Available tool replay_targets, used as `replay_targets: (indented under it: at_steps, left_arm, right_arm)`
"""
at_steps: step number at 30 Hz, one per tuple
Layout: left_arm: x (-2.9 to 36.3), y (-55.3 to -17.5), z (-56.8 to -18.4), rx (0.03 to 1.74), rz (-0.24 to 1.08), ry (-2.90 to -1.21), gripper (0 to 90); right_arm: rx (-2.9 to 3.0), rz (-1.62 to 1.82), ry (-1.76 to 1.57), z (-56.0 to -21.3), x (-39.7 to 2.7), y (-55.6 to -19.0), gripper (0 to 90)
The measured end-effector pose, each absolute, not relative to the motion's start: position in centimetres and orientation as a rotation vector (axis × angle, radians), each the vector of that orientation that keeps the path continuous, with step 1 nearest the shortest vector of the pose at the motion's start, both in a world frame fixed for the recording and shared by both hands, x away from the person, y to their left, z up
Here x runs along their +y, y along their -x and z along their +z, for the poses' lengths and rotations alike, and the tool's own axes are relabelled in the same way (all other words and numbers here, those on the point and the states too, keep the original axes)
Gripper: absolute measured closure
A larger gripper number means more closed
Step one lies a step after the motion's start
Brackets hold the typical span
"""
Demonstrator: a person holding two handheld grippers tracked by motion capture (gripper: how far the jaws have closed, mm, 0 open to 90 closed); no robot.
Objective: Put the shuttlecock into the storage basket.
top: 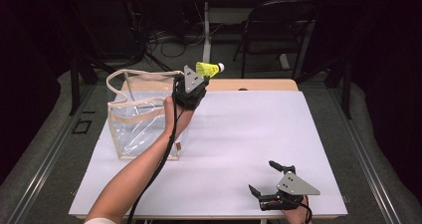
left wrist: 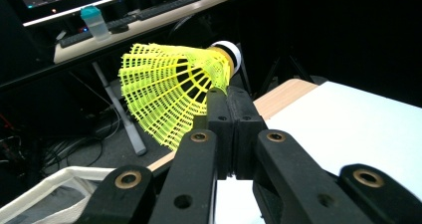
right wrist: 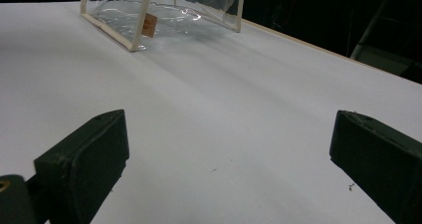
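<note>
A yellow shuttlecock (top: 208, 69) with a white cork tip is held in the air above the table's far edge, just right of a clear bag (top: 137, 120) with cream trim. My left gripper (top: 200, 82) is shut on the shuttlecock's mesh skirt (left wrist: 171, 92); in the left gripper view (left wrist: 230, 104) the two pads press together on the skirt's lower edge. My right gripper (top: 261, 176) rests near the table's front right with its jaws wide apart and nothing between them; its own view (right wrist: 229, 149) has bare white surface between the fingers and the bag (right wrist: 164, 12) farther off.
The white table top (top: 249, 129) has a wooden strip along its far edge. A black chair (top: 276, 32) and a table leg with cables stand behind. A desk with keyboard and bottle (left wrist: 94, 24) lies beyond in the left gripper view.
</note>
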State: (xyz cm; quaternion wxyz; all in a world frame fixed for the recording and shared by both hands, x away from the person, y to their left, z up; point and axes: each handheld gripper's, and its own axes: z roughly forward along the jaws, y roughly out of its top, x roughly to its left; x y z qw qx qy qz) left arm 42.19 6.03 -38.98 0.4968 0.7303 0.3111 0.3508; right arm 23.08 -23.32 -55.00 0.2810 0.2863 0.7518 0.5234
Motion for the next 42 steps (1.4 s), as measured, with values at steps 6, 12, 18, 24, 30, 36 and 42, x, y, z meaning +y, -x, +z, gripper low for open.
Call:
replay_targets:
  at_steps: [6,12,18,24,30,36,42]
  left_arm:
    - [6.5,-42.1,-38.8,0.755,0.858,-1.762,89.7]
    - [6.9,-42.0,-38.6,0.757,0.866,-1.758,89.7]
    - [7.2,-42.1,-38.5,0.762,0.874,-1.753,89.7]
    - [7.8,-42.1,-38.4,0.768,0.886,-1.75,89.7]
    - [8.3,-42.0,-38.2,0.774,0.893,-1.741,89.7]
    - [8.6,-41.9,-38.1,0.774,0.9,-1.738,89.7]
    - [9.1,-41.7,-37.8,0.776,0.911,-1.737,89.7]
  right_arm:
    - [2.012,1.402,-0.768,-55.0,-23.3,-23.1,1.7]
    - [2.014,1.4,-0.77,-55.0,-23.3,-23.1,1.7]
    - [2.016,1.399,-0.767,-55.0,-23.3,-23.1,1.7]
    - [2.014,1.4,-0.767,-55.0,-23.3,-23.1,1.7]
    - [2.013,1.399,-0.768,-55.0,-23.2,-23.1,1.8]
    - [2.015,1.397,-0.763,-55.0,-23.3,-23.1,1.8]
    - [2.016,1.397,-0.766,-55.1,-23.2,-23.1,1.8]
